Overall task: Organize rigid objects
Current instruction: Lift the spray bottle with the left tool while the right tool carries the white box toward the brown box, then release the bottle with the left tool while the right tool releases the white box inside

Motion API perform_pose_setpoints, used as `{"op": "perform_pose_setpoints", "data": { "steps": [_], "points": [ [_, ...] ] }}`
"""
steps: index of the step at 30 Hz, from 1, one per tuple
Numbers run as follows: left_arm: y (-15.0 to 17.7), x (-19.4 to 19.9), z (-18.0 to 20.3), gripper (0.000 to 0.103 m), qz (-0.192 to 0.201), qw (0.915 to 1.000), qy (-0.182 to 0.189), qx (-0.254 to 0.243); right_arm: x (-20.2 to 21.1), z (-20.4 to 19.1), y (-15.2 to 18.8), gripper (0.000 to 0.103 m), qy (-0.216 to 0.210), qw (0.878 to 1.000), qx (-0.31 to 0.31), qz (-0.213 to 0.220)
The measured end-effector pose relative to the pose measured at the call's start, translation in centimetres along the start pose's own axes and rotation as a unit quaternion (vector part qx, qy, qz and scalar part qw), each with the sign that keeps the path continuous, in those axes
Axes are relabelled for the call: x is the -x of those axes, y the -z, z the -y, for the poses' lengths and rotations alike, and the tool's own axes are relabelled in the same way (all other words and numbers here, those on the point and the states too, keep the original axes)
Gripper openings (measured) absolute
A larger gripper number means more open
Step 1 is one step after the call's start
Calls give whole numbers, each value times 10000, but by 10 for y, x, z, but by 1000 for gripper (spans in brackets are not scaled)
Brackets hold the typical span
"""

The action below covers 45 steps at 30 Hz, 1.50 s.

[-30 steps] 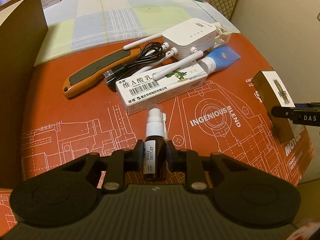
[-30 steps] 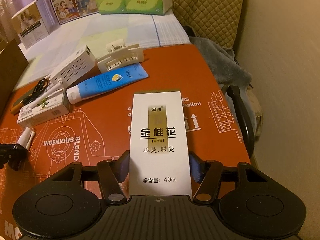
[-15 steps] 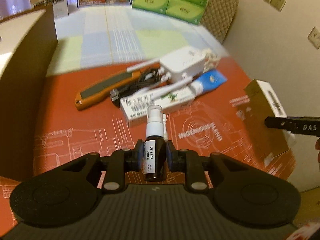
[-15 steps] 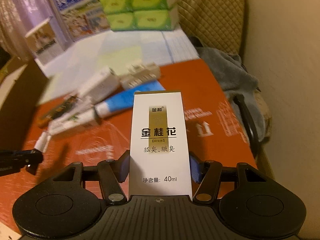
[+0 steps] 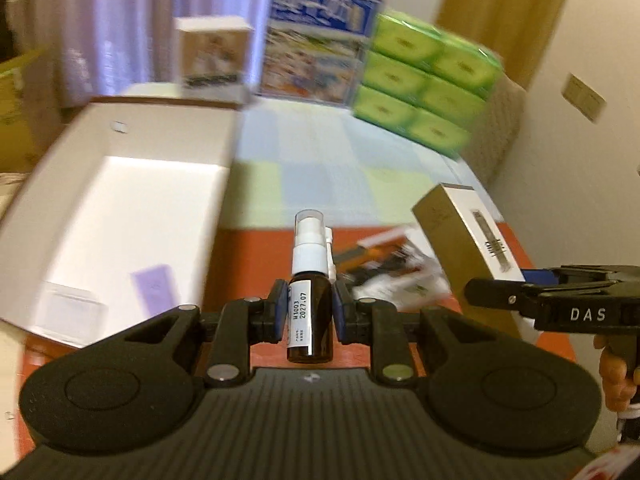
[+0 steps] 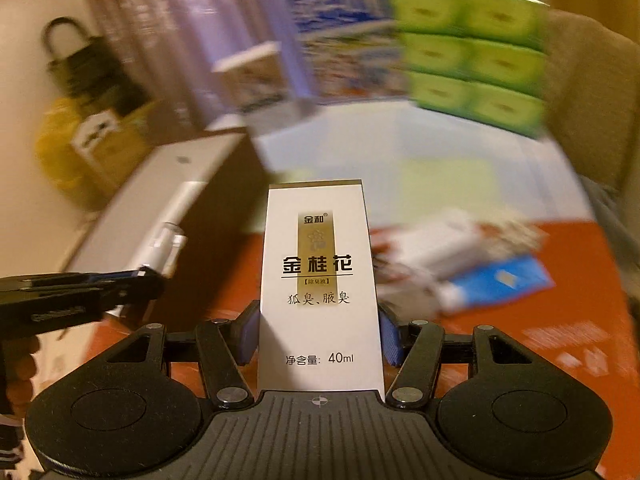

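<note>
Both tongs, left [image 5: 308,312] clenched on a brown glass spray bottle [image 5: 310,308] and right [image 6: 319,338] grasping a white-and-gold carton [image 6: 320,292], have been lifted toward the open white cardboard box [image 5: 120,208] lying left of both, nearer the left.

A home, likely a bedroom: pale curtains [image 5: 120,20] hang at the far side, green tissue packs [image 5: 424,92] are stacked far right, and a patchwork bedsheet [image 5: 340,160] lies beneath.

A pale purple curtain [image 5: 120,20] hung at the back under warm, dim light. A cream wall [image 5: 580,152] on the right bore a switch plate [image 5: 583,97]. A quilted chair back [image 6: 592,92] stood beside the pastel checked cloth [image 5: 340,160].
</note>
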<state>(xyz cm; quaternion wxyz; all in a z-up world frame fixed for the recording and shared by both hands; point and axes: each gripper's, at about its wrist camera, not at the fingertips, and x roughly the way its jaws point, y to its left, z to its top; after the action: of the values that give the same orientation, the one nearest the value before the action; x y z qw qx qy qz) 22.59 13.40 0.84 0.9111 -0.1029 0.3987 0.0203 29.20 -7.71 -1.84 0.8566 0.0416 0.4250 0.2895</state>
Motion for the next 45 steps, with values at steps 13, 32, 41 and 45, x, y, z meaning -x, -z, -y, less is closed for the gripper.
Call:
{"op": "perform_pose_setpoints", "data": {
  "steps": [13,32,41,45],
  "points": [
    [-32,24,-130,19,246,9945,-944,373,-90,-149,-46,55,-972,9916,857,-38],
    [-49,-42,-203,19,-347,9956,-817,313,-189,-190,-57,55,-382,9926,1050,-476],
    [-58,-69,-218,19,-553,9954,-729,274,-219,-185,-64,55,-169,9929,982,-650],
    [-61,-81,-224,19,-657,9949,-723,253,-231,-184,-66,56,40,9922,1068,-634]
  ]
}}
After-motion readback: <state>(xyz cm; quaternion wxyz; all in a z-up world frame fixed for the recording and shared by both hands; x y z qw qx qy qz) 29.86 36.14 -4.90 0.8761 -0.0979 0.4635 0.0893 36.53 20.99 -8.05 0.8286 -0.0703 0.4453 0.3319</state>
